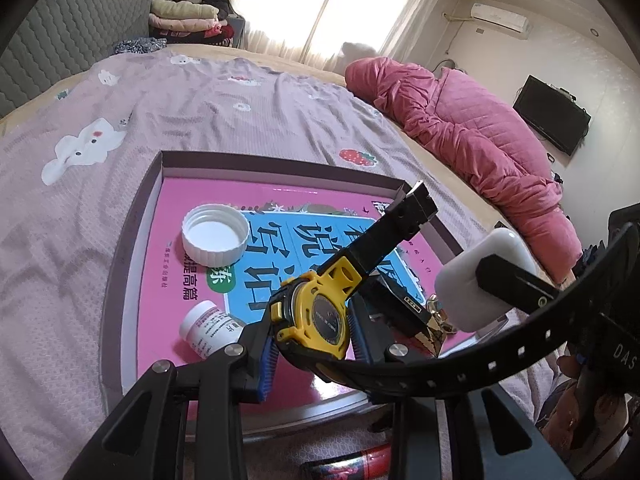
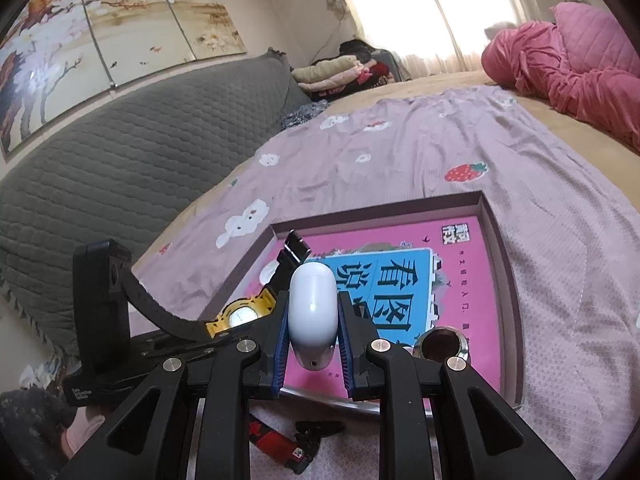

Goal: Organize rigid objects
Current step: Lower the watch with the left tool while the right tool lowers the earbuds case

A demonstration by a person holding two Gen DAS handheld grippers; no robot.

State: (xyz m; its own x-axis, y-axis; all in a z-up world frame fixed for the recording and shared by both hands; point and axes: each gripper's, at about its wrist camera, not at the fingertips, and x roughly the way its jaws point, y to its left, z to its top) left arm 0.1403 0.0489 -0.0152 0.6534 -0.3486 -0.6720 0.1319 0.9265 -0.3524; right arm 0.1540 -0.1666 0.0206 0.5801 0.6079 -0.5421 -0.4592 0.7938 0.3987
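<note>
Yellow watch (image 1: 316,320) clamped in left tongs (image 1: 312,344), tilted downward | right tongs (image 2: 313,344) clenched on white case (image 2: 313,312) over tray (image 2: 516,320)

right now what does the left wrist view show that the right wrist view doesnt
Only the left wrist view shows the white cap and the pill bottle lying in the tray. Only the right wrist view shows the round metal cup clearly, and the wall painting. Both show the tray, the watch gripped by the left gripper, and the white case clamped in the right gripper.
</note>
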